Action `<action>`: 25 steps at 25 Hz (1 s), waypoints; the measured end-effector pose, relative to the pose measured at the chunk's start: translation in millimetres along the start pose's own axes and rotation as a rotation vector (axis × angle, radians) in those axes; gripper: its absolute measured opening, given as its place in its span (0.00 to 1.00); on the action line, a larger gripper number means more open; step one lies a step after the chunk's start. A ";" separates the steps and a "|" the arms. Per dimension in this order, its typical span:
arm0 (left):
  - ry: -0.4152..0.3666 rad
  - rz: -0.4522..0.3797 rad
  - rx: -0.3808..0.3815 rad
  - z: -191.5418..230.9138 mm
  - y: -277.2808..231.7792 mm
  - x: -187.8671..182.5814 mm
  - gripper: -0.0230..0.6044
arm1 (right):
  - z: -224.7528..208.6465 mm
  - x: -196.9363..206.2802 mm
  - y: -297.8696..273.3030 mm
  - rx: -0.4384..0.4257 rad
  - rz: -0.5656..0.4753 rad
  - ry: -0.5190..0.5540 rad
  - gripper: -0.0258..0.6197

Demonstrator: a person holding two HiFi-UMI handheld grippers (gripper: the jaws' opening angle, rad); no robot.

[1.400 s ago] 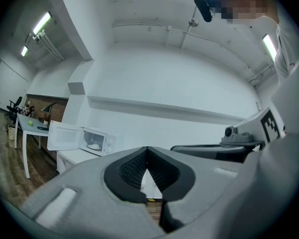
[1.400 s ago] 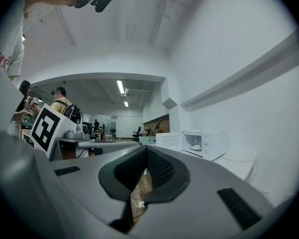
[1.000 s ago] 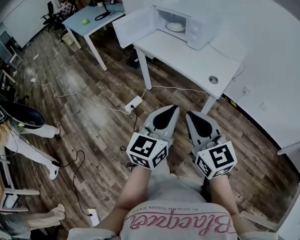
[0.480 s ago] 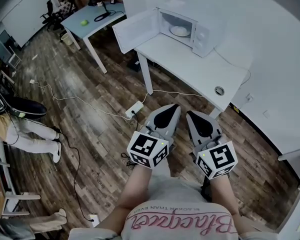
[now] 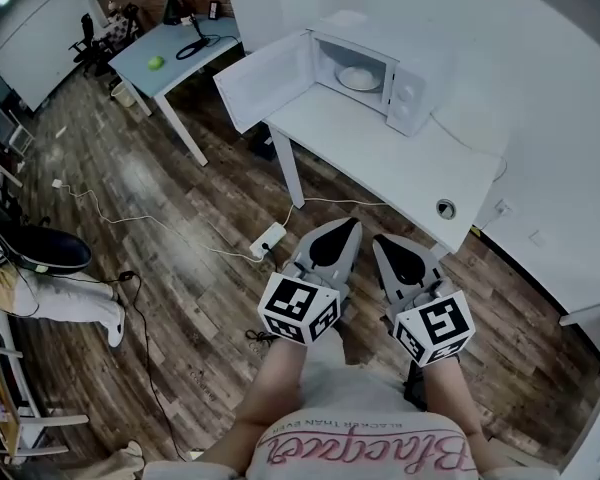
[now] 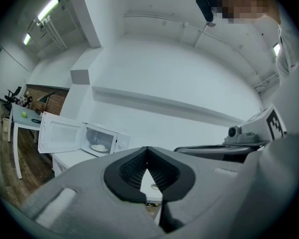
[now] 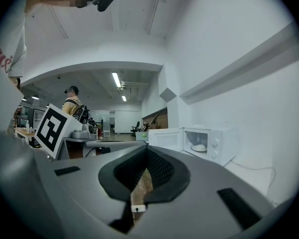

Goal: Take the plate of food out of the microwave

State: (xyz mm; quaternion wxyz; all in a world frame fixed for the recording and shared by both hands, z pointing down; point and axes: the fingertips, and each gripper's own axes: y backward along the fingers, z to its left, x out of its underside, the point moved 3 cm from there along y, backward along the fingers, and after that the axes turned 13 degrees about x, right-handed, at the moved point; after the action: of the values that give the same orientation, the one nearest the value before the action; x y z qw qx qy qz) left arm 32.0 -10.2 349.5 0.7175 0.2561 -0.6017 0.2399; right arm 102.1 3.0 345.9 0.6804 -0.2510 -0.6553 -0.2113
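The task is barely begun: the plate of food (image 5: 359, 77) sits inside the open-doored microwave (image 5: 412, 86) at the desk's (image 5: 380, 158) far end, well apart from the left gripper (image 5: 342, 230) and right gripper (image 5: 385, 245), both with jaws pressed together, holding nothing.

The floor (image 5: 160, 218) is brown wood boards, shiny in spots. The surface (image 5: 400, 158) and the microwave (image 5: 412, 76) are white and smooth. The left hand-held gripper (image 5: 350, 222) and the right hand-held gripper (image 5: 378, 239) are dull grey plastic with black ribbed pads (image 6: 132, 172).
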 end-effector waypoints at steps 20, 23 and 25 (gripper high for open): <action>0.029 0.019 0.081 129.0 -43.8 -15.9 0.04 | -10.4 -6.9 -133.0 0.072 0.047 0.003 0.05; 0.036 0.015 0.102 142.4 -48.8 -17.7 0.05 | -11.9 -7.0 -146.1 0.096 0.050 0.003 0.05; 0.038 0.015 0.113 149.8 -51.5 -18.2 0.05 | -12.7 -6.3 -154.3 0.106 0.054 0.005 0.05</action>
State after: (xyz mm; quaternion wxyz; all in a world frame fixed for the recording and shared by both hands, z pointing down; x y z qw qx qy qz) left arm -48.3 -148.0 349.2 0.7112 0.2872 -0.5755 0.2838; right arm 16.7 -126.2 349.5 0.6999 -0.2319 -0.6568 -0.1583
